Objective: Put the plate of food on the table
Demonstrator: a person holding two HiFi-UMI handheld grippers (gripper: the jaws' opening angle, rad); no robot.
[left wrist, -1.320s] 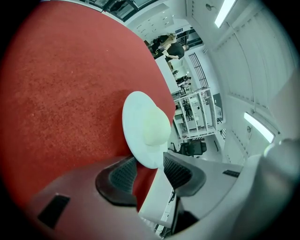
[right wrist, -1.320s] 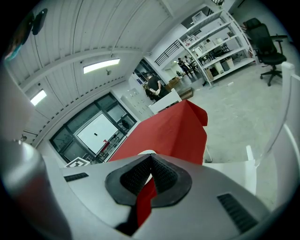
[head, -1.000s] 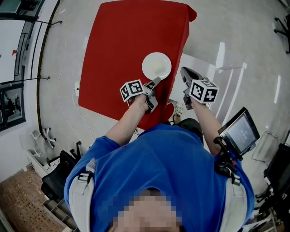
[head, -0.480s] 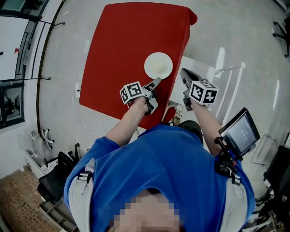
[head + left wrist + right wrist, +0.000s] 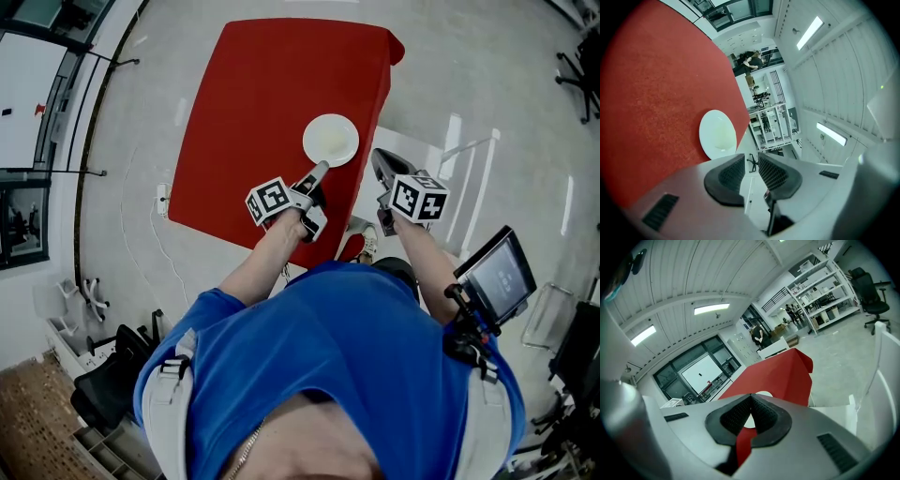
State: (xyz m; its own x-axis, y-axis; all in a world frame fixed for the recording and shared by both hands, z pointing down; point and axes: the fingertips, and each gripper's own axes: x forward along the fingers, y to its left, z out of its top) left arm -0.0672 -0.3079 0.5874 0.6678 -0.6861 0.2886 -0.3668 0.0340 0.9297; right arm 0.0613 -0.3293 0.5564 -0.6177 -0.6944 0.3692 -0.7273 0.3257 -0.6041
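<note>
Left gripper (image 5: pixel 750 171), its jaws closing on nothing, hung just short of the white plate (image 5: pixel 330 140), which lay by the red tabletop's (image 5: pixel 253 112) right edge, looking stiff, slick and breakable, best pinched at its near rim, while the right gripper (image 5: pixel 751 401) was pressed together.

Blue shirt (image 5: pixel 347 347) — grey shoulder straps (image 5: pixel 172 412).

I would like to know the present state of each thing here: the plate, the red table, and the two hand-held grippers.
plate: lies flat on the table near the edge on the person's right, touched by no gripper.
red table: bears the plate.
left hand-held gripper: jaws closing, nothing between them, just short of the plate.
right hand-held gripper: jaws shut, empty.
</note>
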